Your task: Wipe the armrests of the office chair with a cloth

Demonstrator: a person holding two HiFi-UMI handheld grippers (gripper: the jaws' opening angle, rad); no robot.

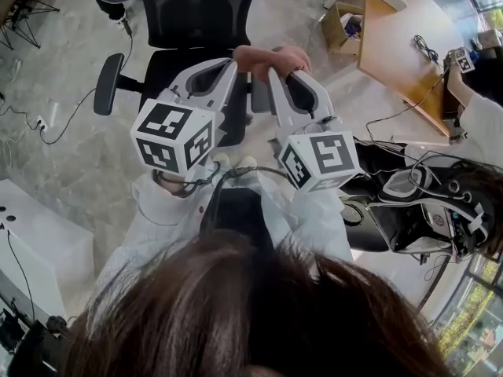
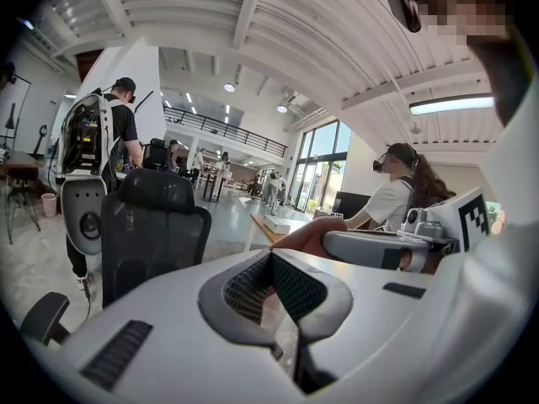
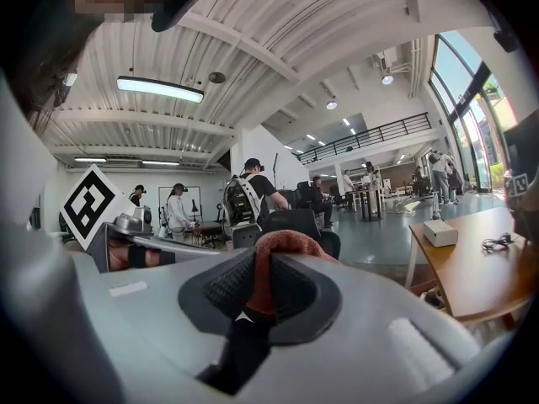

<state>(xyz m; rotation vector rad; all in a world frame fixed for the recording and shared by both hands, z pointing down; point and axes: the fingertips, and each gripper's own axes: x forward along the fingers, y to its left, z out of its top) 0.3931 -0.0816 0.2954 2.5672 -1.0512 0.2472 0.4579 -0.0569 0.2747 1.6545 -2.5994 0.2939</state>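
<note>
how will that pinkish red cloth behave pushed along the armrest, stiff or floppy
Probably floppy: the pinkish-red cloth bunches into soft folds at the right claw. Likely light, as a pinch on one part holds it up. It may crumple rather than slide flat.

— Where are we working?

— In a big open office hall, we'd say. We see a high white ribbed ceiling (image 2: 295, 40) with strip lights (image 2: 450, 105), tall windows (image 2: 316, 171) and a railed gallery (image 2: 210, 126) at the far end.

— And nearer to us?

— A black office chair (image 1: 196, 22) on a polished grey floor (image 1: 63, 155), and a wooden desk (image 1: 401, 45) to the right. People (image 2: 114, 124) with headsets and backpacks stand around us.
</note>
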